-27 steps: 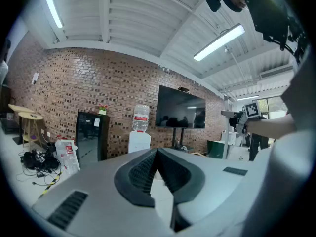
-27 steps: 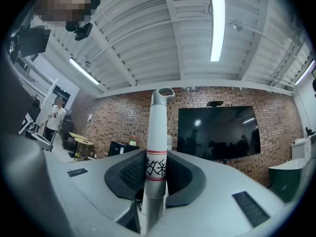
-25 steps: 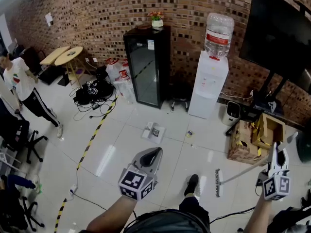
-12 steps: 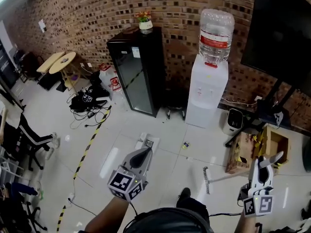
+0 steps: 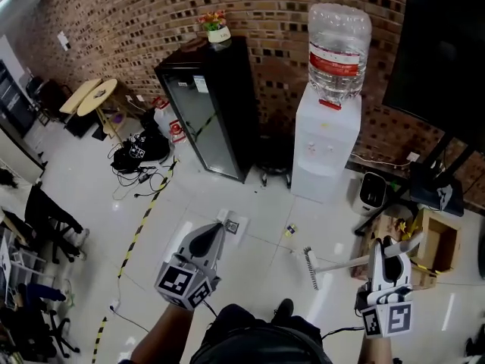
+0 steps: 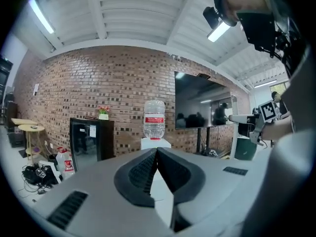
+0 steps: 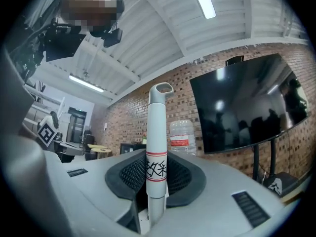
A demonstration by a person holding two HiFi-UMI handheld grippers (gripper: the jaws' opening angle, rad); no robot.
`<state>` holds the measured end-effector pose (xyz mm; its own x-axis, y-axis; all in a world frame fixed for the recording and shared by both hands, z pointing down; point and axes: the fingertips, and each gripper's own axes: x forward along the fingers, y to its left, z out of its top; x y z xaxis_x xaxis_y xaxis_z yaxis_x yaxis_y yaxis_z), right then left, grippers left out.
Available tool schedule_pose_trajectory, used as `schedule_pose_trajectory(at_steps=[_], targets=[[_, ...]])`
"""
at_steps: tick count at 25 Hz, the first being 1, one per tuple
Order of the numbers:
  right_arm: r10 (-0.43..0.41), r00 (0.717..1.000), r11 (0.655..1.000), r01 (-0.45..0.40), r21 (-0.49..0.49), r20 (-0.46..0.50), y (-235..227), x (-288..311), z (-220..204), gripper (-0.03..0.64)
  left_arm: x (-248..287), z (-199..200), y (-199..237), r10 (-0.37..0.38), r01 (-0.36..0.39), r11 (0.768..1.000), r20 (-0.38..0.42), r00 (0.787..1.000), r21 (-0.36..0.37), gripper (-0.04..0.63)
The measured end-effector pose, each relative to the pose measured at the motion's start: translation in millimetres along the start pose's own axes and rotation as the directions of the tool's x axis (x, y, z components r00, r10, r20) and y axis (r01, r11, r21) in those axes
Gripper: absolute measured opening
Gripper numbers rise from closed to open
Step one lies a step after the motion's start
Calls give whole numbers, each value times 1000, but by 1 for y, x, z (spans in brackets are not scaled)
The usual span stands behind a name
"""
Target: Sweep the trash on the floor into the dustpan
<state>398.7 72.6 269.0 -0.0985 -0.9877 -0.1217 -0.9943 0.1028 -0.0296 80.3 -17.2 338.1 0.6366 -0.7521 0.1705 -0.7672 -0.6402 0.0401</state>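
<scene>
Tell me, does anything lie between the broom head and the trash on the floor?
Nothing visible does. Only bare floor separates the broom head from the small trash; the right gripper holds the broom.

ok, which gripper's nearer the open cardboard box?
Right. The right gripper, shut on the broom handle, is beside the open cardboard box; the left gripper is far to its left.

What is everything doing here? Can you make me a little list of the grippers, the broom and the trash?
left gripper: shut, holding nothing
right gripper: shut on the broom handle
broom head: down by the floor, right of the trash
trash: one small scrap on the white tiles, in front of the water dispenser
</scene>
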Motion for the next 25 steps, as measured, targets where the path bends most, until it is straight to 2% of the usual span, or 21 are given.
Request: schedule_pose_trajectory(at_steps=[3, 6, 11, 16, 21, 25], targets=[[13, 1000, 1000, -13, -12, -1, 7, 18, -3, 97, 14, 1, 6, -1, 0, 1000, -8, 1000, -20, 6], [-4, 1000, 1000, 4, -17, -4, 6, 32, -6, 97, 31, 3, 9, -44, 44, 999, -13, 999, -19, 6], [-102, 995, 994, 102, -38, -11, 3, 59, -19, 97, 56, 7, 38, -116, 116, 993, -9, 993, -34, 6], [-197, 980, 979, 194, -65, -38, 17, 83, -35, 97, 65, 11, 81, -179, 179, 984, -14, 984, 11, 6], [-245, 968, 966, 240, -96, -47, 28, 106, -53, 97, 75, 0, 126, -167, 167, 986, -14, 986, -21, 6], [-316, 947, 946, 309, -100, -61, 20, 108, -71, 97, 88, -9, 140, -200, 199, 979, -26, 980, -38, 6]])
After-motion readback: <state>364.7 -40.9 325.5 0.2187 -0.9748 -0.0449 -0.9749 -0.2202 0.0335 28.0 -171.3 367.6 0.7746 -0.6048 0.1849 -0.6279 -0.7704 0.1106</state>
